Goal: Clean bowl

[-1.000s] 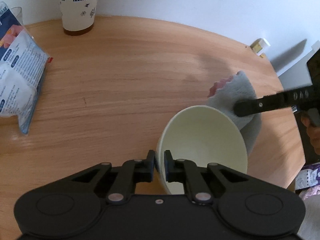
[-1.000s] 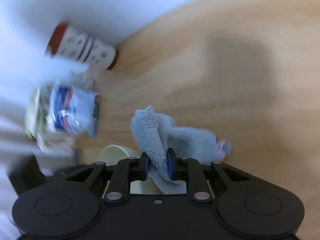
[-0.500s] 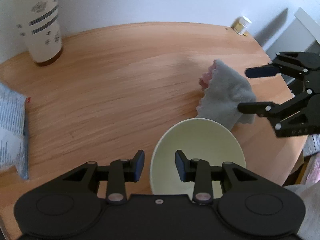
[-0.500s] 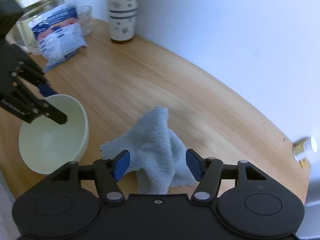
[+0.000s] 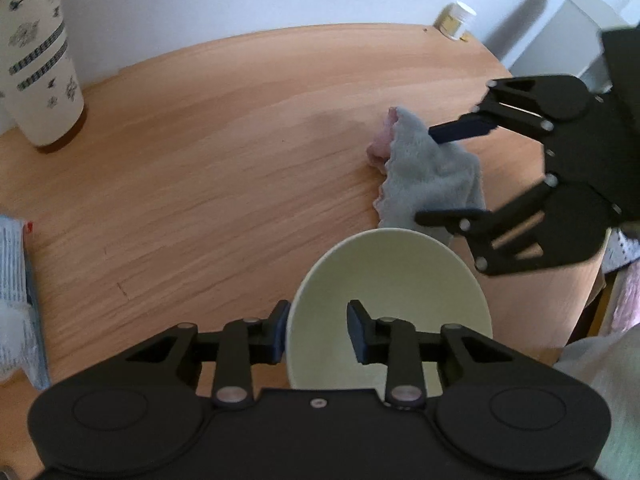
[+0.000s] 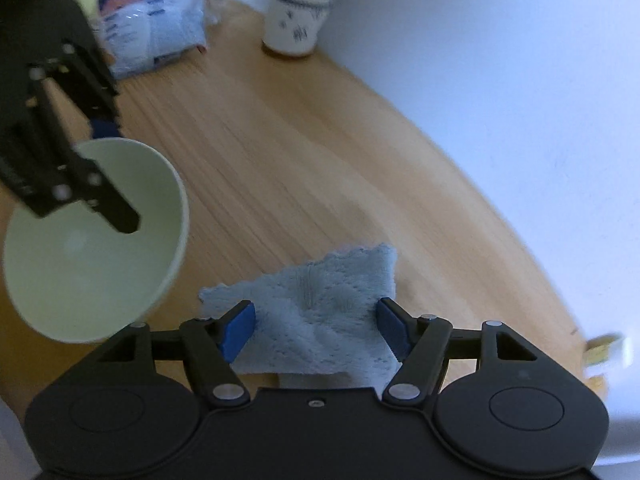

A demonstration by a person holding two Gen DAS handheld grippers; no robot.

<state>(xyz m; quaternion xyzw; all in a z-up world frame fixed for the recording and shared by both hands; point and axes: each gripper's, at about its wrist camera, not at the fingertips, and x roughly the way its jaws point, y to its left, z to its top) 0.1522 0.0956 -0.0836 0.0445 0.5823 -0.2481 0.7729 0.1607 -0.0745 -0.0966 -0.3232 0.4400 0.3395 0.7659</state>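
Bag: a blue and white bag (image 5: 14,300) lies at the table's far left edge.
Cup: a patterned white cup (image 5: 38,60) stands upright by the wall.
Table: round wooden table (image 5: 224,152).
Left gripper: the left gripper (image 5: 316,330) has its fingers parted, one outside the bowl's rim and one inside; whether either touches the wall, I cannot tell.
Bowl: the pale green bowl (image 5: 390,288) sits near the table's front edge, just beside the cloth.
Cloth: a grey cloth (image 5: 428,176) lies crumpled on the table.
Right gripper: the right gripper (image 6: 316,326) is spread wide, fingers either side of the cloth, gripping nothing.
Jar: a small jar (image 5: 456,20) stands at the far right edge.
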